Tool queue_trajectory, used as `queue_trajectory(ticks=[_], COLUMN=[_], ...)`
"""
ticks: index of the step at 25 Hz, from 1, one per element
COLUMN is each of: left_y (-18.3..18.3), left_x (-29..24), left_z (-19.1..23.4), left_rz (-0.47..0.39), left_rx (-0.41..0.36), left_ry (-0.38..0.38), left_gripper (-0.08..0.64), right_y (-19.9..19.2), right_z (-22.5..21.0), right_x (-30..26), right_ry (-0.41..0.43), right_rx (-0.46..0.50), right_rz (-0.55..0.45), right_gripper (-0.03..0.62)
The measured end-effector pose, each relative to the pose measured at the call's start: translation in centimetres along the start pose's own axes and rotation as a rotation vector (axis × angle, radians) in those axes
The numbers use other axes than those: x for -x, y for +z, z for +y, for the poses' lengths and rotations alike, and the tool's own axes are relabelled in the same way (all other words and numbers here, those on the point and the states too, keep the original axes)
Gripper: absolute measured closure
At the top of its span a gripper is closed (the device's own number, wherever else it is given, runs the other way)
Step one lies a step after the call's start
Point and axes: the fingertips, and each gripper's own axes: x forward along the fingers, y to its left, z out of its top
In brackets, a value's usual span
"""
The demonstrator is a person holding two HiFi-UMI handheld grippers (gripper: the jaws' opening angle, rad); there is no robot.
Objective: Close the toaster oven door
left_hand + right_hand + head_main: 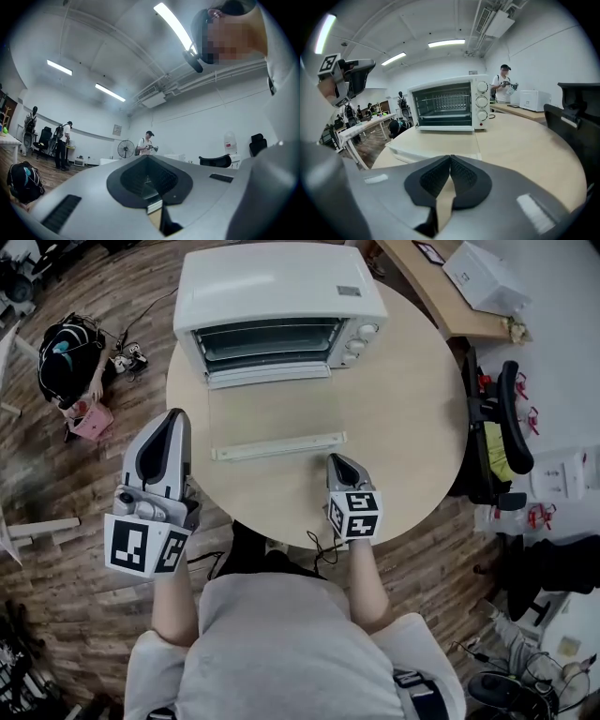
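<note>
- Right gripper point(337, 461): jaws pressed together, nothing between them. Its own view shows the pads meeting at the tip point(450, 157). It hangs low over the table, angled down, just beside the right end of the door handle point(278, 446). Closed jaws make sense here: lifting a flap calls for a blunt nose under or against the edge, not a pinch.
- Left gripper point(175, 416): tips also meet with nothing held point(147, 157). It sits off the table's left rim and points roughly level, into the room. It looks parked, out of the door's swing, so I judge the right one is taking this job.
- Toaster oven door point(272, 413): fully dropped and lying flat on the table top, glass panel see-through, white handle bar at the near edge. From the right gripper view it runs as a pale slab point(433, 145) from the oven mouth toward the jaws.
- Toaster oven point(281, 287): white, at the far side of the table point(412, 409), cavity open with the rack visible point(443, 105). Knobs point(482, 101) are in a column on its right.
- Judgement: closing not yet begun. Next move needs contact under the handle and an upward-forward arc about the hinge at the oven's front. Risk: the nose slips off the smooth bar, or the push slides the light oven back.
</note>
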Motion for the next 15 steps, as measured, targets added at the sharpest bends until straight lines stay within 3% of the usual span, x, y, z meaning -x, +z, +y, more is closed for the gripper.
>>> queue_trajectory(ticks=[7, 15], left_y=[-0.5, -0.9], left_x=[-0.2, 0.2], left_z=[1.4, 3.5], left_rz=[0.025, 0.046], left_rx=[-0.005, -0.013], left_ry=[0.013, 0.048], left_gripper=[0.554, 0.554], right_y=[-3.4, -4.1], right_z=[-1.9, -3.6], right_x=[-2.7, -4.9], right_ry=[-0.019, -0.061], right_rx=[-0.066, -0.071], right_rz=[0.087, 0.098], right_gripper=[0.531, 0.471])
